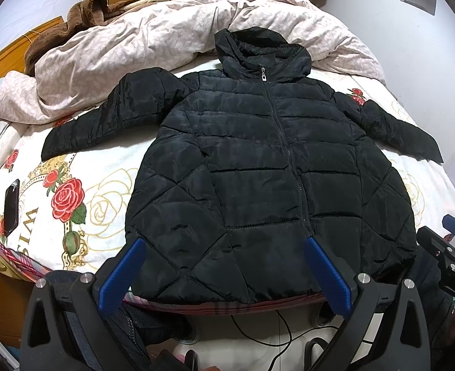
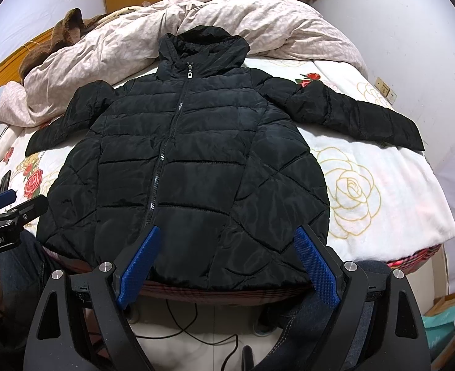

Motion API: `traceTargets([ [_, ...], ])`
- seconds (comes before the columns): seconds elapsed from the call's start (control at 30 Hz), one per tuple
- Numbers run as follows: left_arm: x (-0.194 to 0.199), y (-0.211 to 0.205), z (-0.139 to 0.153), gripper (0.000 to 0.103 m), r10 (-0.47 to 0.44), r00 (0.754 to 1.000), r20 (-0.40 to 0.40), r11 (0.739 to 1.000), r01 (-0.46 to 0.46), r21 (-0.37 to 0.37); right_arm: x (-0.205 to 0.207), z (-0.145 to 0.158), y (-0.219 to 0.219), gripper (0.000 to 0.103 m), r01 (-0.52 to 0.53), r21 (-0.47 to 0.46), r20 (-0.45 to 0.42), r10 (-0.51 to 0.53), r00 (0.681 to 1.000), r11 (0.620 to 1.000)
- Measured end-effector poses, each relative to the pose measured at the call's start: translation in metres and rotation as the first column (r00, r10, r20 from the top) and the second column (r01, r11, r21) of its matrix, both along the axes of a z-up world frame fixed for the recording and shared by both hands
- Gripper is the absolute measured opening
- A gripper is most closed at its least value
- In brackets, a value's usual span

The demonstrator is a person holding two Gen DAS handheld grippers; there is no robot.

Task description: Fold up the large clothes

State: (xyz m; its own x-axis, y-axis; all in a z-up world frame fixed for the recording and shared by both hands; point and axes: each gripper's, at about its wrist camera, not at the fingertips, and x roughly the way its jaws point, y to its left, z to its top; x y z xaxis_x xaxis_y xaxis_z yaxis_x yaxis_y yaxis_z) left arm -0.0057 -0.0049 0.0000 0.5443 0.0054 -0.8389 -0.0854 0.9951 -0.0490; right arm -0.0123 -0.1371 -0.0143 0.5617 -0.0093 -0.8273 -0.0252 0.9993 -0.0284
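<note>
Black quilted jacket lies face up and spread flat on the rose-print bedsheet, zipped to the collar, hood pointing away from me, hem at the near bed edge. Both sleeves are stretched out to the sides.

My left gripper is spread wide with nothing between the blue pads; it hovers at the hem, and I cannot tell whether the tips touch the fabric. My right gripper is likewise wide apart and empty, over the right half of the hem.

Left wrist view only: a dark phone lies on the sheet, well apart from the left sleeve. In the right wrist view it is a mere sliver at the frame edge. The left view also catches part of the right gripper at its right edge.

Right wrist view only: the right sleeve shows in full out to the cuff, with a wall socket beyond the bed and a cardboard box on the floor. The left gripper intrudes at the left edge.

A rumpled pink duvet is heaped behind the hood, and a brown blanket lies beyond it. The hood's back edge merges with the duvet folds and is hard to trace. A black cable on the floor below the hem is partly hidden by the gripper bodies.
</note>
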Motion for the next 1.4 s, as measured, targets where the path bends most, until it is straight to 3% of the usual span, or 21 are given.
traceTargets([
  [1.4, -0.001, -0.0007, -0.006, 0.103, -0.001, 1.0, -0.013, 1.0, 0.001, -0.012, 0.0001, -0.0007, 0.0006, 0.088, -0.001, -0.001, -0.001, 0.001, 1.0, 1.0],
])
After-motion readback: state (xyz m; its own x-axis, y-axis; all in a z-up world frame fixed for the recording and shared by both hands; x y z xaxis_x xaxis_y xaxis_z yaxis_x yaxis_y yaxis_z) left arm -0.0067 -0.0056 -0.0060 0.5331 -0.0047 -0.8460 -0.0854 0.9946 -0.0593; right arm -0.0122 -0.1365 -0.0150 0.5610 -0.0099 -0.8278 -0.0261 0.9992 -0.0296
